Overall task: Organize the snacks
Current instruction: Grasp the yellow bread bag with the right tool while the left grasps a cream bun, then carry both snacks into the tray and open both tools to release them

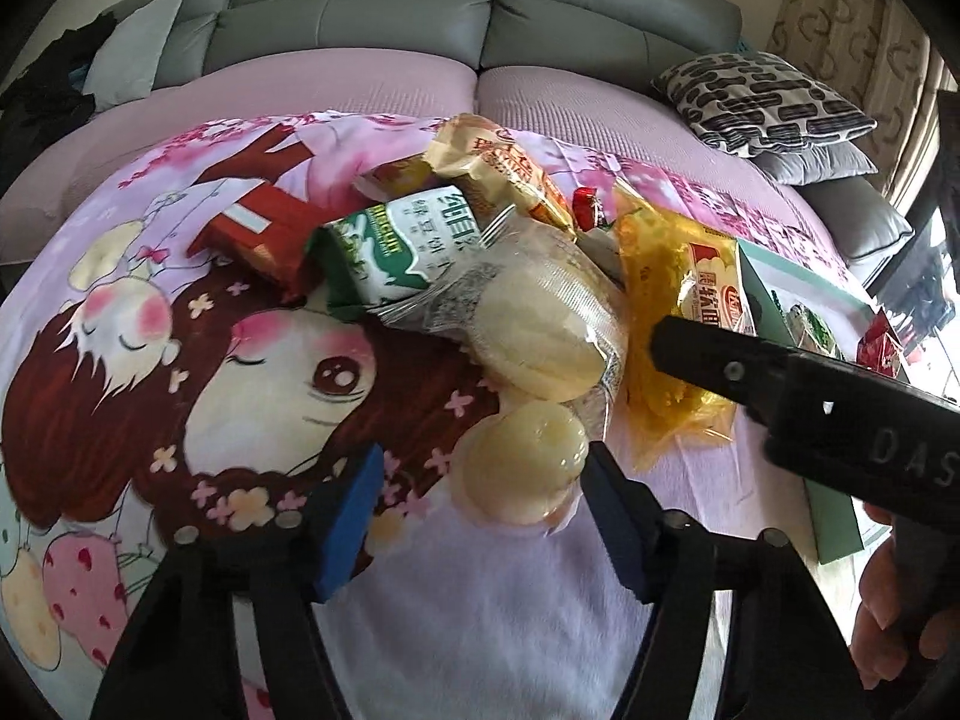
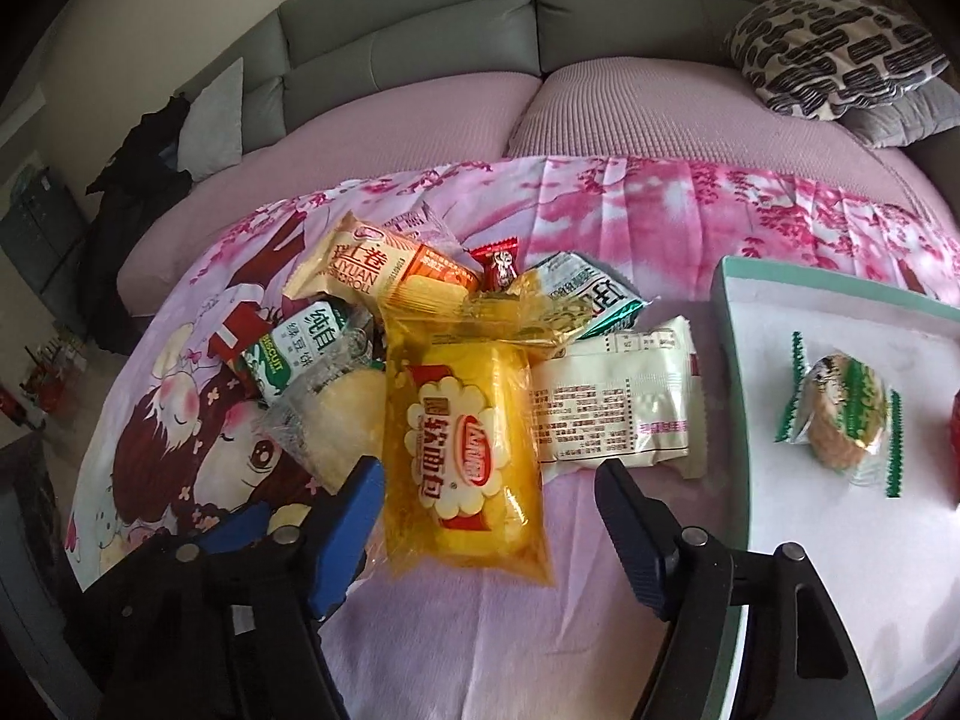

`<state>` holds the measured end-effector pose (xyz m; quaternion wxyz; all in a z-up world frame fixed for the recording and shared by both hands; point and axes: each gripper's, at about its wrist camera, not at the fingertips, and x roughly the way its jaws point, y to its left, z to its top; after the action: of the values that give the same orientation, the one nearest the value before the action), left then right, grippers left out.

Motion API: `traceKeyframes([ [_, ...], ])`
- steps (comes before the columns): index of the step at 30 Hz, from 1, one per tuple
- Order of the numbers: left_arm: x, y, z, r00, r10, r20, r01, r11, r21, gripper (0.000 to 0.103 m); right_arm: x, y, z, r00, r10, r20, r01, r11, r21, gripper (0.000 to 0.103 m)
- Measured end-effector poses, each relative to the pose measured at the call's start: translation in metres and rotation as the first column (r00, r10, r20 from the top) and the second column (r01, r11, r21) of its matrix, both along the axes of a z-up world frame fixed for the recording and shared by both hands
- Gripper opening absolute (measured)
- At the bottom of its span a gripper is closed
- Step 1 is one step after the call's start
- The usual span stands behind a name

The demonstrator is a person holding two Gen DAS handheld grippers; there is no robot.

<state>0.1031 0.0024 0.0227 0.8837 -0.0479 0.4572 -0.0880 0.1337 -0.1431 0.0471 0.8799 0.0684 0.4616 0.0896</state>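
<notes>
A heap of snack packs lies on a pink cartoon cloth. My left gripper (image 1: 483,468) is open, its jaws on either side of a pale round jelly cup (image 1: 522,471). Beyond it lie a clear-wrapped pale cake (image 1: 540,324), a green biscuit pack (image 1: 390,252) and a red pack (image 1: 252,228). My right gripper (image 2: 489,480) is open, straddling the lower end of a yellow bread bag (image 2: 468,444); it also shows in the left wrist view (image 1: 678,324). A white tray with a green rim (image 2: 729,330) on the right holds a green-edged wrapped cake (image 2: 840,420).
A white pack with printed text (image 2: 618,402), an orange roll pack (image 2: 384,270) and a red candy (image 2: 498,264) lie in the heap. A grey sofa (image 2: 540,18) with a patterned cushion (image 2: 840,48) stands behind. The cloth's near part is bare.
</notes>
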Motion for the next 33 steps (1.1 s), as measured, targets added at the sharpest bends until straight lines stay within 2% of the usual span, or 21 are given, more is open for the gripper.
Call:
traceKeyframes([
  [6,0.006,0.0,-0.002,1.0,0.006,0.008,-0.006,1.0,-0.005,0.06,0.006,0.002,-0.006,1.0,0.011,-0.008,-0.011,1.0,0.01,0.072],
  [12,0.009,0.004,-0.003,1.0,0.009,0.006,-0.009,1.0,-0.019,0.044,0.007,0.004,-0.004,1.0,0.027,-0.013,-0.026,0.999,0.029,0.056],
  [20,0.003,0.007,-0.001,1.0,0.008,-0.005,-0.008,1.0,-0.017,0.043,-0.003,0.0,0.0,0.999,0.021,-0.024,-0.02,0.999,0.032,0.044],
  [33,-0.024,0.019,0.014,0.999,0.048,-0.017,-0.048,0.999,-0.012,0.043,-0.04,-0.006,0.032,1.0,0.007,0.03,-0.008,0.999,0.049,0.043],
])
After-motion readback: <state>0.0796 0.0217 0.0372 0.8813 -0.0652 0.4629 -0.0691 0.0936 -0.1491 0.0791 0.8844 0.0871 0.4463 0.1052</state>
